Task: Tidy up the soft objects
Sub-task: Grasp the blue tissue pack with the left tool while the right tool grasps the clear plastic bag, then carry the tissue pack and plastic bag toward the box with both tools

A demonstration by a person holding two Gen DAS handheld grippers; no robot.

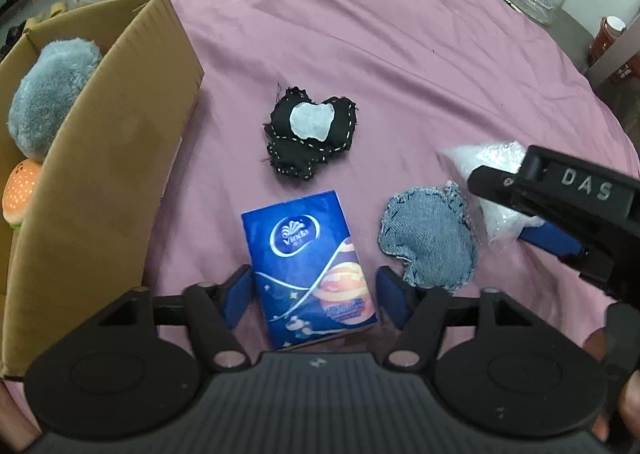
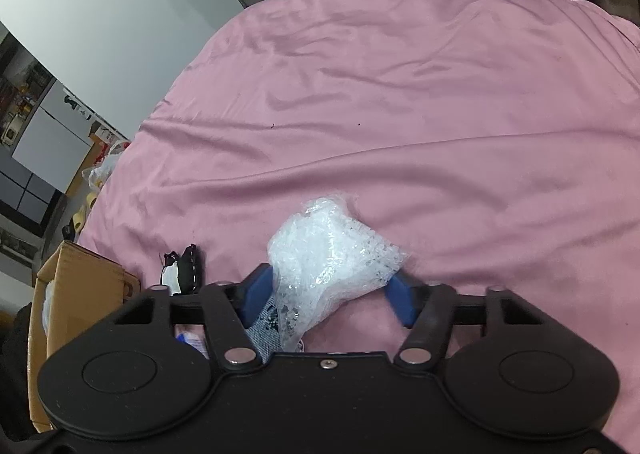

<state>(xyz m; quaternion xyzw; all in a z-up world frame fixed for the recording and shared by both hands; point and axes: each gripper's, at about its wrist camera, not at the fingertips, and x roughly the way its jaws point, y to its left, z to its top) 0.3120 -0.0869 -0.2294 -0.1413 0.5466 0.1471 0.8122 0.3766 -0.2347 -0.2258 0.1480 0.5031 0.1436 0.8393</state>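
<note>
Left wrist view has your left gripper (image 1: 312, 294) spread wide over the pink sheet (image 1: 400, 34), its blue fingers (image 1: 236, 294) standing either side of the blue Vinda tissue pack (image 1: 308, 266) with a gap on each flank, so nothing is gripped; the pack lies flat, its top edge pointing toward the black stitched fabric piece (image 1: 310, 132) with the white patch, which sits apart from it further up the sheet; just right of the pack lies the round denim patch (image 1: 430, 242), and beside that the clear crinkled plastic bag (image 1: 486, 162); your right gripper (image 1: 552, 238) comes in from the right over that bag; at the left stands the open cardboard box (image 1: 116, 158), holding a grey plush toy (image 1: 50, 94) and, below it, an orange burger-shaped plush (image 1: 20, 194); right wrist view shows your right gripper's (image 2: 326, 294) blue fingers (image 2: 256, 294) parted around the plastic bag (image 2: 332, 250), the left finger close against it and the right one at its edge; whether they actually press it you cannot tell from here; the bag rests on the sheet (image 2: 400, 94), the box (image 2: 84, 286) far left.
</note>
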